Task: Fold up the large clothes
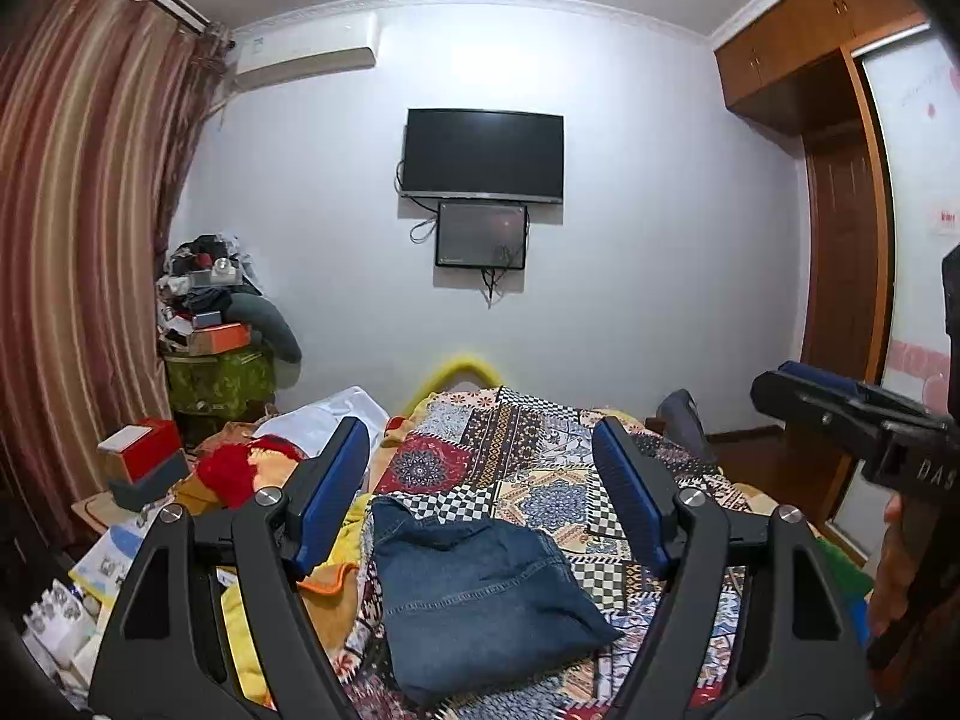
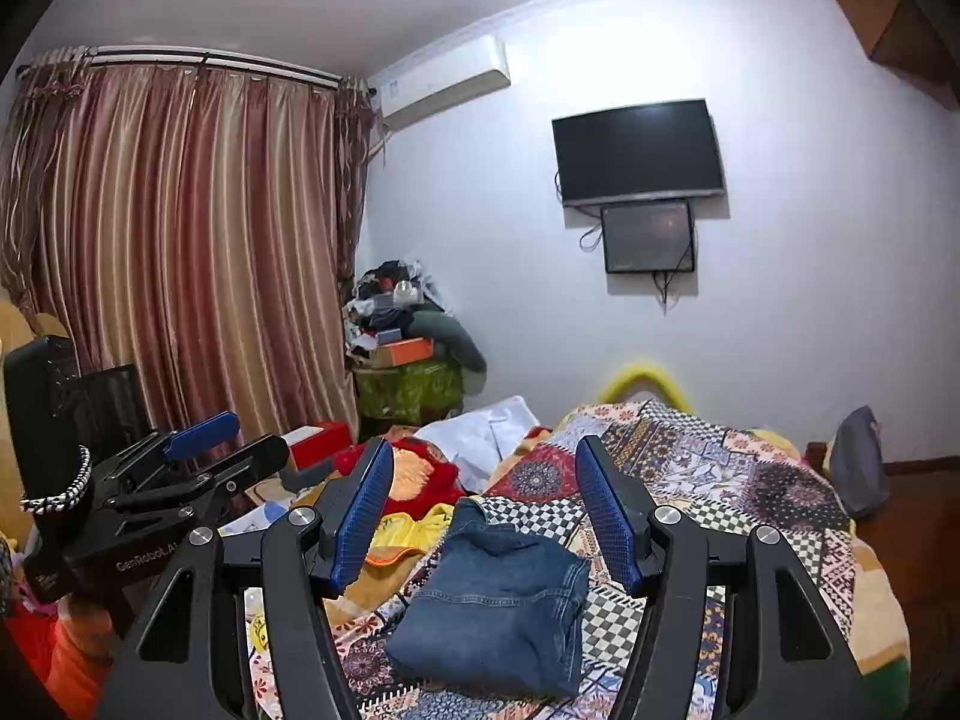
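**Kid:** Since the jeans (image 1: 480,594) look folded up, what do you do now?

**Me:** I think the fold is almost done. The jeans sit in a small blue pile on the near part of the patchwork blanket (image 1: 540,456), right in front of me. To end it well, I should pat the pile flat and make the edges line up. The right side looks a bit lumpy, so I would press there softly, not tug.

**Kid:** Are you holding them?

**Me:** No. My left gripper (image 1: 480,498) is spread wide with nothing in it, and it hangs above the jeans. My right gripper (image 2: 483,510) is spread wide too, and it holds nothing.

**Kid:** Where do your hands point?

**Me:** Both point far across the bed, toward the wall with the TV (image 1: 483,156). They are side by side, lifted up off the cloth. The messy clothes (image 2: 420,474) lie on the left.
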